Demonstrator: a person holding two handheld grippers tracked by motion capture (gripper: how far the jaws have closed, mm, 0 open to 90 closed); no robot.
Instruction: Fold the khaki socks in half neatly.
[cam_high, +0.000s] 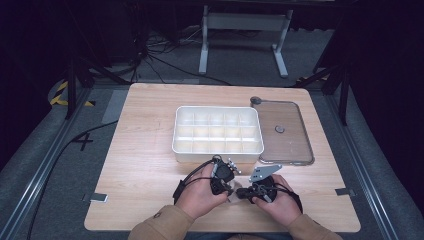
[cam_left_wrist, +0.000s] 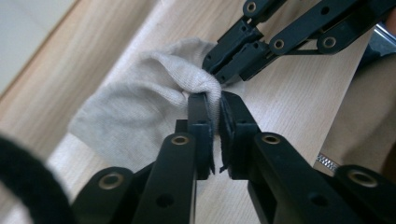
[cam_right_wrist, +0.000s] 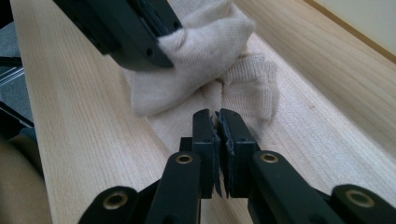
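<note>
1. Pale knit sock (cam_left_wrist: 140, 107) lying bunched on the table (cam_high: 140, 165), close to the near edge, about midway along it.
2. Left claw (cam_left_wrist: 215, 105) clamped on a fold of the sock, fabric pinched between the pads.
3. Right claw (cam_right_wrist: 216, 119) low over the flat part of the sock (cam_right_wrist: 205, 51); jaws nearly together with a thin slit between them, fabric edge at the tips; cannot tell whether gripped.
4. Both claws tip to tip near the table's near edge, left (cam_high: 220, 181) beside right (cam_high: 255, 190).
5. White divided tray (cam_high: 217, 132) at the table's middle, well apart from the sock.
6. Clear lid (cam_high: 282, 131) flat beside the tray, toward the right edge.
</note>
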